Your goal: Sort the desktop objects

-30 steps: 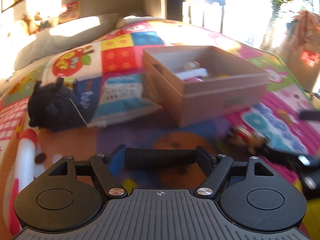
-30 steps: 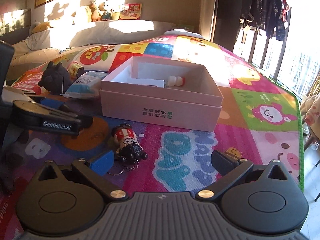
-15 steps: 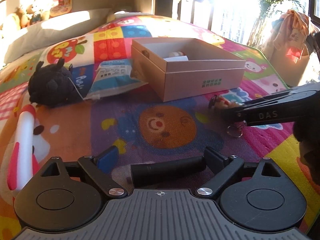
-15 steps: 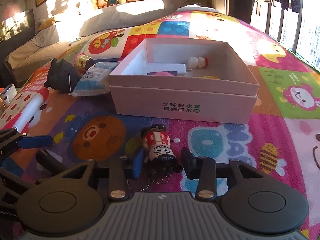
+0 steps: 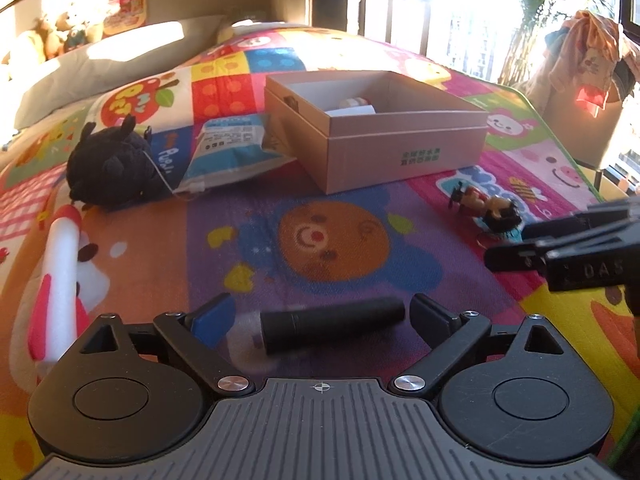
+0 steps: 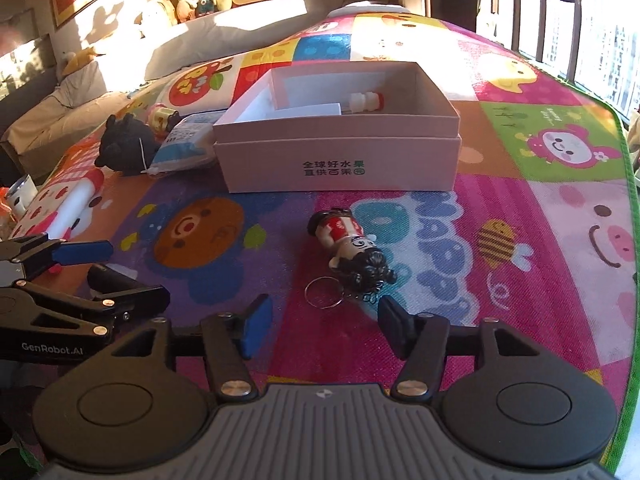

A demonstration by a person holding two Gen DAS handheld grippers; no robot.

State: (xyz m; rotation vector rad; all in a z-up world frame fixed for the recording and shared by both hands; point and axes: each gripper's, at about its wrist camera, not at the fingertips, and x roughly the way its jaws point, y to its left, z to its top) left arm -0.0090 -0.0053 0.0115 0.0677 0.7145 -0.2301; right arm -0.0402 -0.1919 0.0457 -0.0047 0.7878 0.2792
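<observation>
The left gripper (image 5: 322, 314) is opening wide around the black cylinder (image 5: 332, 326) lying loose on the play mat (image 5: 248, 216). The right gripper (image 6: 322, 330), fingers opening and empty, should advance to straddle the doll keychain (image 6: 350, 250). The box (image 6: 340, 160) contents are probably partly hidden.

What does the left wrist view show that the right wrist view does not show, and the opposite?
Only the left wrist view shows the whole black cylinder lying on the mat between the left gripper's opening jaws, untouched, and clothes draped on a stand by the window.

Only the right wrist view shows the keyring of the doll keychain, the small gold jar behind the black plush, and the right gripper's opening jaws with nothing between them.

Both show the open pink box, the blue packet and the plush.
</observation>
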